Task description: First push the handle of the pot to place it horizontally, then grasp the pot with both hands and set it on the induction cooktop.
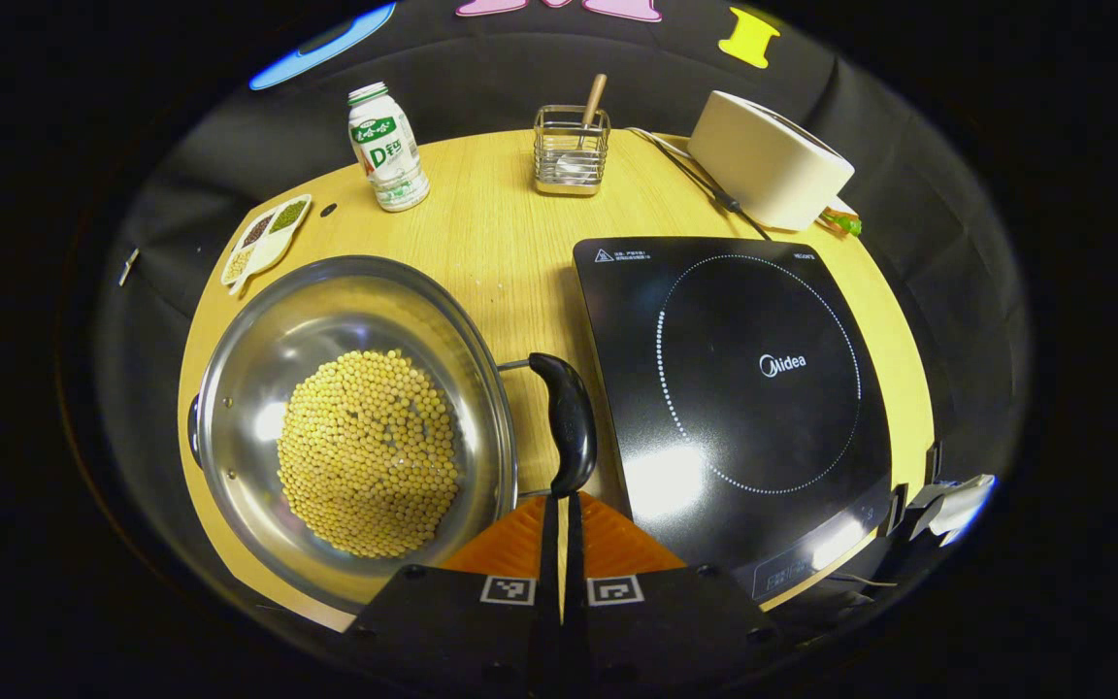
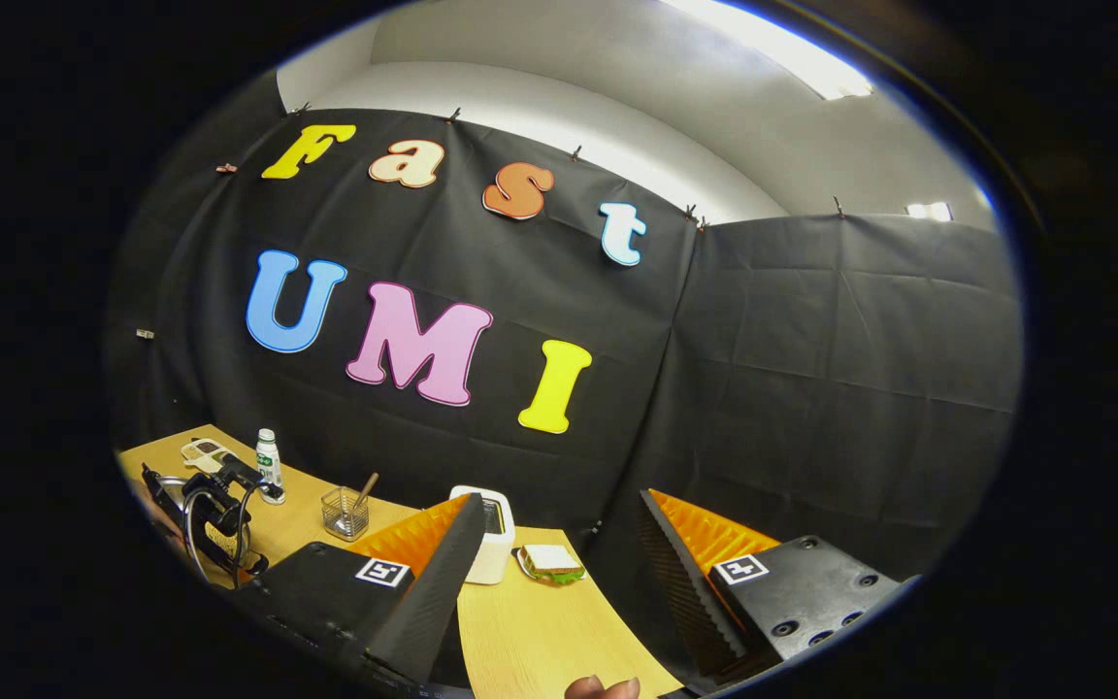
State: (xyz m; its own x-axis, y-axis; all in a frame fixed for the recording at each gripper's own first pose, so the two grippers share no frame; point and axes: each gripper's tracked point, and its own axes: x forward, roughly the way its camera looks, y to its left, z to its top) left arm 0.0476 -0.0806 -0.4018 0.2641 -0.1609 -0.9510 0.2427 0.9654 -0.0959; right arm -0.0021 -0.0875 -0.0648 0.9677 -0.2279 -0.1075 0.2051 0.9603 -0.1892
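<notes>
The left gripper [image 1: 562, 529], its fingers pressed together with nothing between them, stands directly below the near end of the steel pot's black handle [image 1: 569, 422] in the left gripper view. The pot [image 1: 355, 417], holding a mound of soybeans [image 1: 370, 451], sits on the wooden table [image 1: 491, 233] just left of the induction cooktop [image 1: 743, 388]. The handle lies between pot and cooktop, its long axis running almost straight away from the fingertips. The right gripper [image 2: 559, 573], fingers spread wide and empty, is raised toward the booth wall, well apart from the pot, so the left is far nearer the handle for the push.
</notes>
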